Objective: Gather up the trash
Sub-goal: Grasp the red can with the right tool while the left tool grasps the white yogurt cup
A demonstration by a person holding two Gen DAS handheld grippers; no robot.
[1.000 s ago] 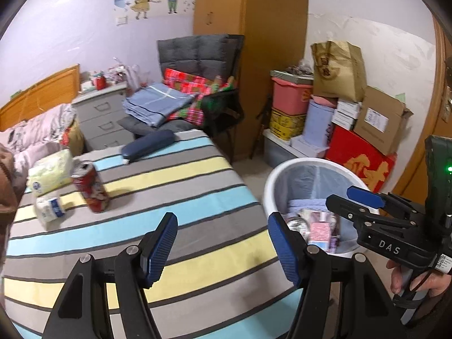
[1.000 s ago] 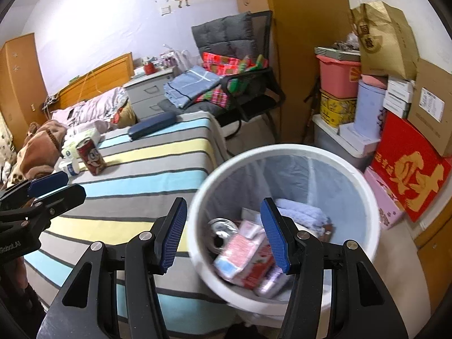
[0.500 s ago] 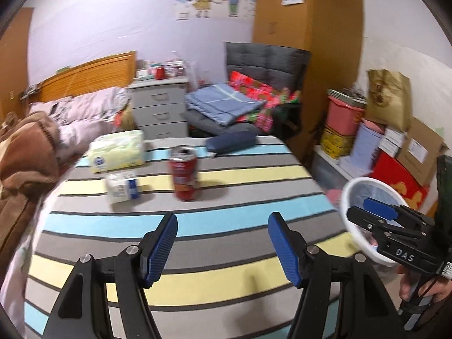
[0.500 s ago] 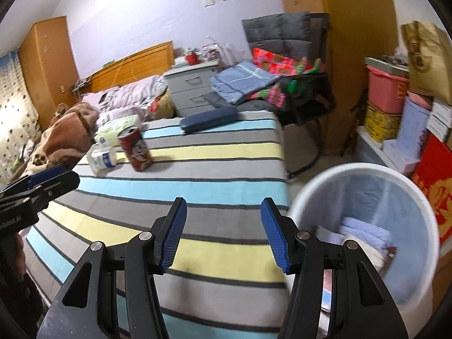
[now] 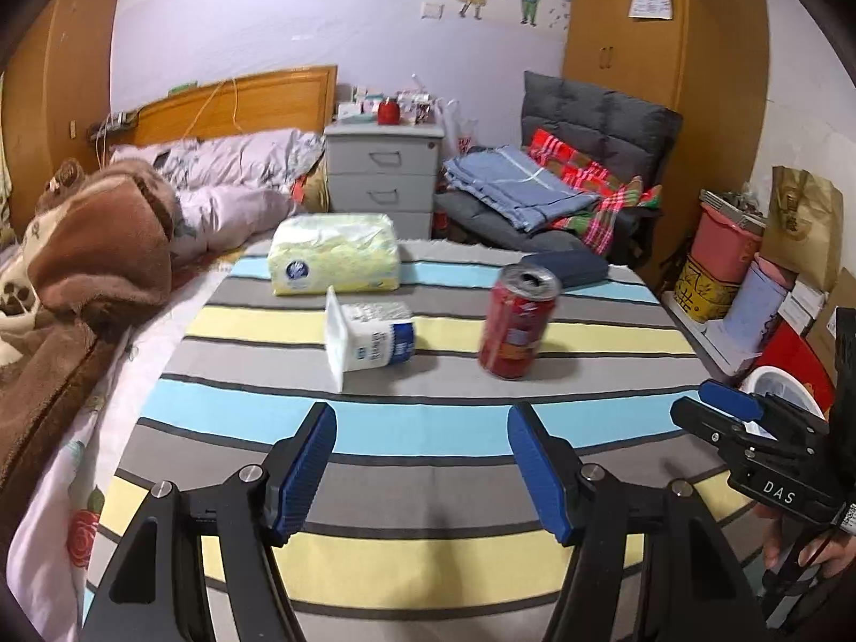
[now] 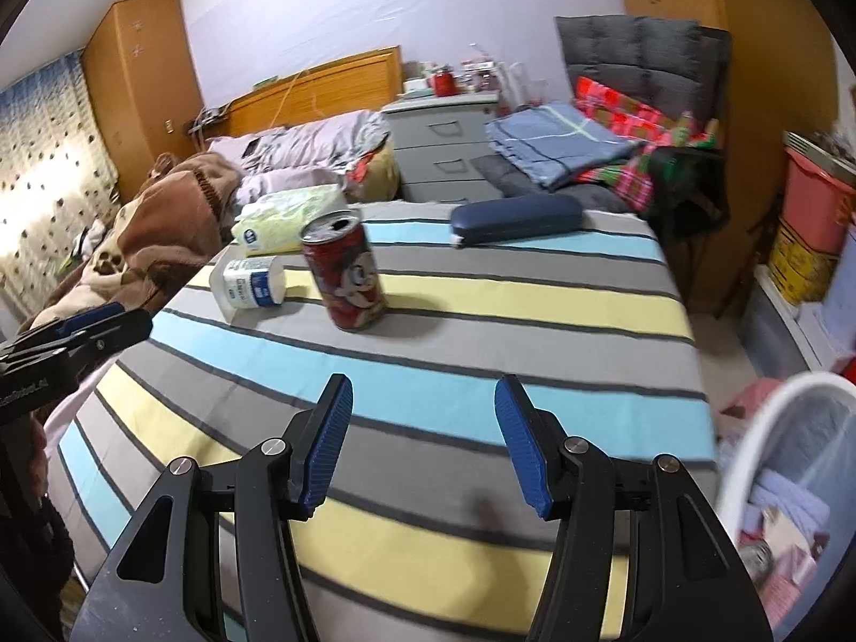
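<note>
Both grippers hang over the striped blanket (image 5: 428,428) with nothing in them. The left gripper (image 5: 422,463) has its blue pads spread wide and bare, and the right gripper (image 6: 422,441) is just as empty, its jaws wide apart with only cloth showing between them.

The trash waits farther up the bed. A red can (image 5: 516,321) stands upright on a grey stripe, and just to its left a small white yoghurt cup (image 5: 369,337) lies on its side. Behind them sits a pack of tissues (image 5: 334,262), and a dark blue case (image 6: 516,219) lies near the far edge; I would not count either as rubbish.

The white bin (image 6: 786,487) stands on the floor at the bed's right corner, with some wrappers already inside.

So this reads as the reach for the next piece. From the right wrist view the can sits closest, ahead and a little left, though which piece comes first I cannot tell. The next move calls for bringing the open jaws level around its sides before squeezing, without tipping it on the soft blanket.
</note>
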